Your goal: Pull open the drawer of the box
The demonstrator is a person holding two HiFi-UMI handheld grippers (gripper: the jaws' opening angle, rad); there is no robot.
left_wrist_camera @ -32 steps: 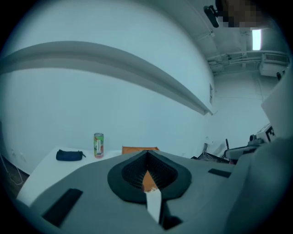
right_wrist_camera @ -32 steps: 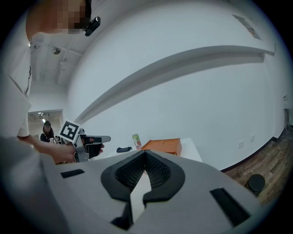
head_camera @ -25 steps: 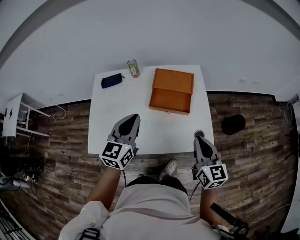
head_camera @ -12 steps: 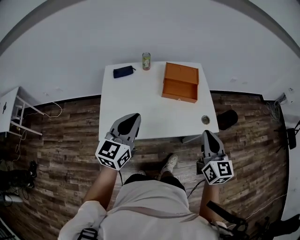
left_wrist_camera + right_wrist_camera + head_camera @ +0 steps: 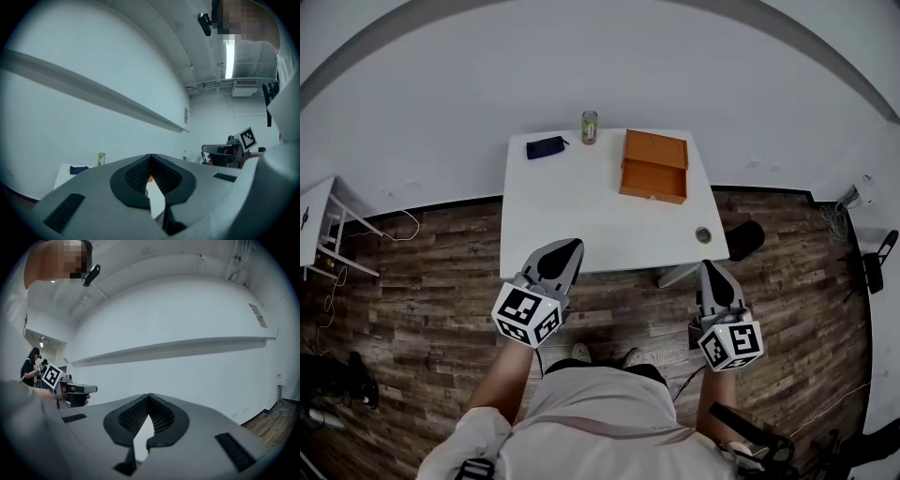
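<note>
Both tools hang in front of the table's near edge, over the wood-plank floor (image 5: 422, 281), and touch nothing. The left tool (image 5: 574, 245) has its jaws fully together; the left gripper view shows the ribbed pads (image 5: 138, 172) meeting at their tips with nothing gripped between them. The right tool (image 5: 705, 267) is likewise closed and empty, and its pads (image 5: 161, 417) meet at the tip in the right gripper view. The white table (image 5: 581, 220) stands against the pale wall. The orange wooden box (image 5: 654, 165) sits on the table's far right part, well apart from both tools, with its front panel turned toward you. The drawer front (image 5: 652, 182) lies flush with the box body, so the drawer reads as closed. A small knob shows at the lower middle of that panel. To the left of the box, at the far edge, stands an upright green can (image 5: 590, 127). A dark blue pouch (image 5: 546, 146) lies further left, apart from the can. A small round object (image 5: 703, 234) rests near the table's near right corner; its kind cannot be made out. A dark rounded item (image 5: 746, 239) sits on the floor just beside that corner.
</note>
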